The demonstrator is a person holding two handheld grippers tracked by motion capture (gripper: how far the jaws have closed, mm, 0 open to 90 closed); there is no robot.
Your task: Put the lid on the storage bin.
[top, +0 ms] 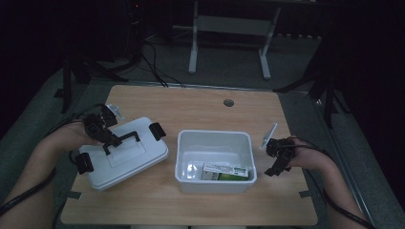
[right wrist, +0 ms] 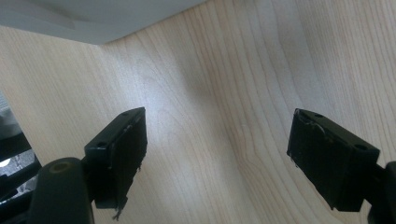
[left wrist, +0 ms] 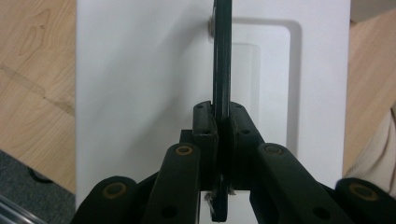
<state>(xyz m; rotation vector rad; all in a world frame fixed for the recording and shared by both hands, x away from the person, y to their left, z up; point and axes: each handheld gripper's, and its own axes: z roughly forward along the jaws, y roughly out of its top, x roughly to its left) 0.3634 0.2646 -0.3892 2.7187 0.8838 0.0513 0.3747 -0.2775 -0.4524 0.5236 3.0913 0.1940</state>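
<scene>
Now the left gripper (left wrist: 221, 135) grips the lid (top: 125, 152) by its handle (left wrist: 221, 56); the right gripper (right wrist: 217, 156) jaws stand open above the worktop (right wrist: 210, 84).

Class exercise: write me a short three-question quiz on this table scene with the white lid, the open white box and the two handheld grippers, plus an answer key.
1. True or false: the left gripper is shut on the black handle of the white lid.
2. Multiple choice: where does the white box stand relative to the lid? A, on top of it; B, to its right on the wooden table; C, on the floor.
3. Short answer: how do the right gripper jaws stand, and what lies between them?

Key:
1. True.
2. B.
3. Wide apart, with nothing held; bare table wood shows between them.
</scene>
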